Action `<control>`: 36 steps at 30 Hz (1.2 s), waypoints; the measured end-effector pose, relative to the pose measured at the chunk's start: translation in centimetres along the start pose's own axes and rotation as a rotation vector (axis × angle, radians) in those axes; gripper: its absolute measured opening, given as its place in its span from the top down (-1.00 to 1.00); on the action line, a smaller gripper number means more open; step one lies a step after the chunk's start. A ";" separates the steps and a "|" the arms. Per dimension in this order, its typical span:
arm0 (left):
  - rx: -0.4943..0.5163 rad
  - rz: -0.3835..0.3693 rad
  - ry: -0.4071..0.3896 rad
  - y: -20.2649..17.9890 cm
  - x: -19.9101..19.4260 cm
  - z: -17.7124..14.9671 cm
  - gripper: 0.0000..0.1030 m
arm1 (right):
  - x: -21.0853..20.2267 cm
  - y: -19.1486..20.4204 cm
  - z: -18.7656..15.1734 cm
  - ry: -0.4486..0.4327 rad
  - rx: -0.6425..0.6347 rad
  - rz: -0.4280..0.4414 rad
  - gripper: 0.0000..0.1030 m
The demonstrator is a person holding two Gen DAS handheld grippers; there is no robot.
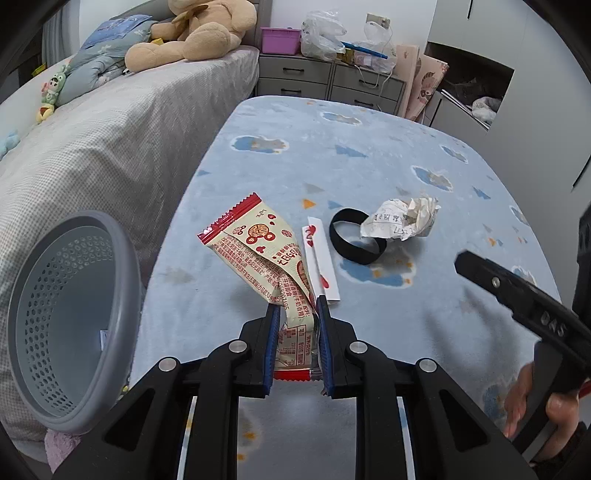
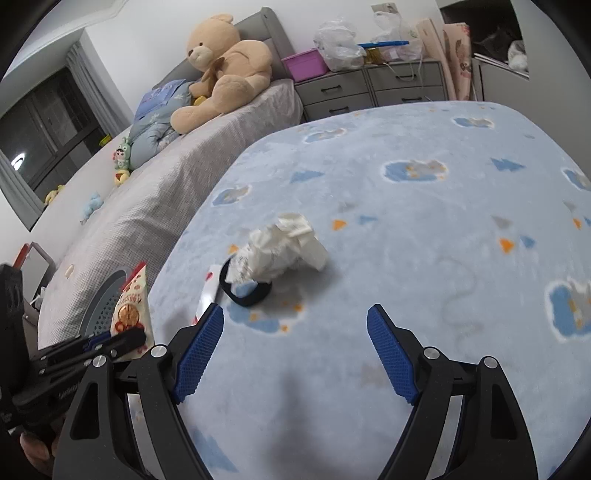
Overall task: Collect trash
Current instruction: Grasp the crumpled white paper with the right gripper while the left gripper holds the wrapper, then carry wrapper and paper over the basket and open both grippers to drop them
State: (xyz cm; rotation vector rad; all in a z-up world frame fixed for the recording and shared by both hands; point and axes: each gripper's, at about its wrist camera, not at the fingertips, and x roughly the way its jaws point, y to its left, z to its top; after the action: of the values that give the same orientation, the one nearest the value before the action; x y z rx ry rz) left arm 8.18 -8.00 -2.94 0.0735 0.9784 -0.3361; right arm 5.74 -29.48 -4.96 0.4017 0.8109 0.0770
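Note:
My left gripper (image 1: 297, 301) is shut on a cream and red snack wrapper (image 1: 258, 243), which hangs lifted above the blue blanket (image 1: 369, 155). The same snack wrapper (image 2: 133, 314) shows at the left of the right wrist view, beside the grey bin. On the blanket lie a white paper sleeve (image 1: 319, 266), a black band (image 1: 356, 236) and a crumpled paper ball (image 1: 402, 218). My right gripper (image 2: 295, 314) stands open with nothing between its pads, just short of the black band (image 2: 245, 291) and the paper ball (image 2: 284, 251). A grey perforated bin (image 1: 70, 321) sits at the left.
A grey bed (image 1: 110, 140) with a big teddy bear (image 1: 199, 33) runs along the left. Grey drawers (image 1: 328, 81) with plastic bags and a purple box (image 1: 280, 40) stand at the back. A hand (image 1: 532, 398) holds the right gripper's handle at the lower right.

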 end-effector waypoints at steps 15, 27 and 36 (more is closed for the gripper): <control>-0.049 0.045 -0.028 3.0 -0.8 -0.1 0.62 | 7.2 2.6 3.4 0.089 -0.098 -0.100 -0.70; -0.088 0.039 -0.026 4.6 -0.6 -0.3 0.62 | 6.0 3.7 2.8 0.056 -0.135 -0.093 -0.30; -0.114 0.047 -0.064 7.0 -2.2 -1.0 0.62 | 2.3 6.2 1.4 0.022 -0.147 -0.081 -0.30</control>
State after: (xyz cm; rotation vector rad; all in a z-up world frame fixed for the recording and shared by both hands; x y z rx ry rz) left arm 8.40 -0.64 -2.31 -0.0176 0.9291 -0.2374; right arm 8.85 -23.73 -3.37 0.2294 0.8361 0.0651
